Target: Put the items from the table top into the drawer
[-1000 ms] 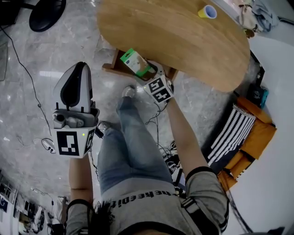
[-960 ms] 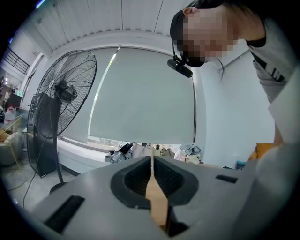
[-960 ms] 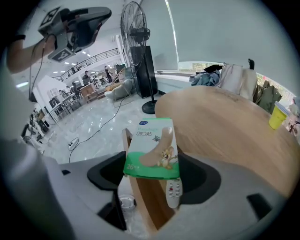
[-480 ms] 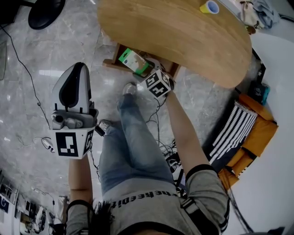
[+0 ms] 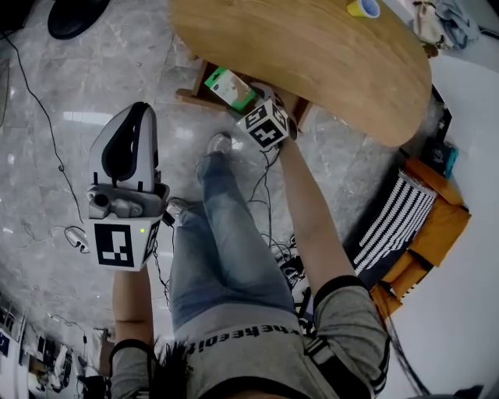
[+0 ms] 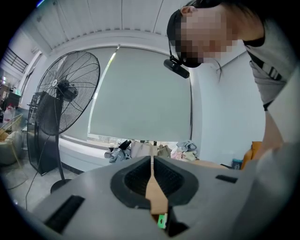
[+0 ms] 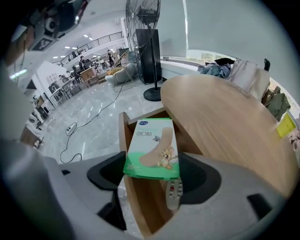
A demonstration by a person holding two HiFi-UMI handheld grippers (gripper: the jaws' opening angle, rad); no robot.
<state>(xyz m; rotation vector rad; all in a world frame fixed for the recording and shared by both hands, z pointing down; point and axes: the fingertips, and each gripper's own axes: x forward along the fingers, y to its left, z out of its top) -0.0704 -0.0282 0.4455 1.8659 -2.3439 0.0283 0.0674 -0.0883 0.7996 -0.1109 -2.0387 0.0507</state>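
Observation:
A green and white box (image 5: 228, 87) (image 7: 152, 149) of plasters is clamped flat in my right gripper (image 5: 248, 105) (image 7: 152, 172), which is shut on it. The box hangs over the open wooden drawer (image 5: 195, 92) (image 7: 124, 140) under the near edge of the oval wooden table (image 5: 312, 54) (image 7: 225, 117). A grey remote control (image 7: 174, 193) lies inside the drawer. A yellow roll (image 5: 363, 8) (image 7: 286, 125) stands at the table's far side. My left gripper (image 5: 134, 117) (image 6: 152, 161) is held up over the floor, shut and holding nothing.
Cables (image 5: 47, 132) trail over the marble floor. The person's legs (image 5: 226, 234) are below the drawer. An orange seat with a striped cushion (image 5: 398, 226) stands at the right. A tall black fan (image 7: 146, 33) stands past the table.
My right gripper has carried the box up and away from the body, closer over the drawer. The left gripper has hardly moved.

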